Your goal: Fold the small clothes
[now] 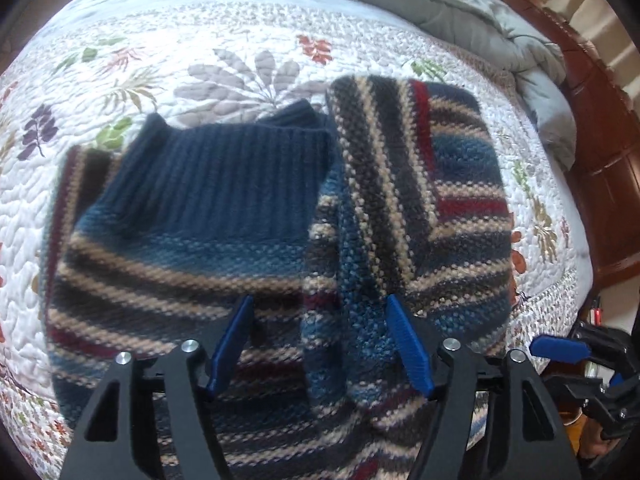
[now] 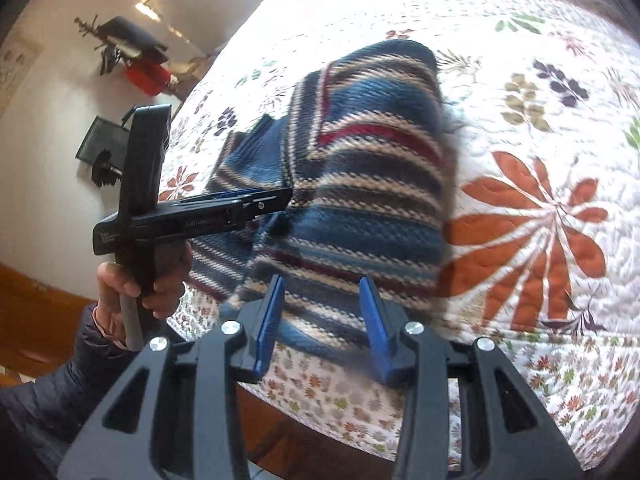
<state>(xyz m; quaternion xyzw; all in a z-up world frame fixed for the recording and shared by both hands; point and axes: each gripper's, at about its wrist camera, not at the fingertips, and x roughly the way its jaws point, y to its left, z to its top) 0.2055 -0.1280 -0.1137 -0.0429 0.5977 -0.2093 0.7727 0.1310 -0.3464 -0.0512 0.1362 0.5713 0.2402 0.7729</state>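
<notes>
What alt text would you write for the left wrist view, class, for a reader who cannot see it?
A striped knitted sweater with a dark blue ribbed collar lies on a floral quilt, one side folded in over the body. The left hand-held gripper hovers open above its lower part, holding nothing. A grey duvet is bunched at the far edge.

Striped knit sweater (image 1: 248, 216) — navy ribbed collar, right side folded over — flat on floral quilt (image 1: 224, 40)
</notes>
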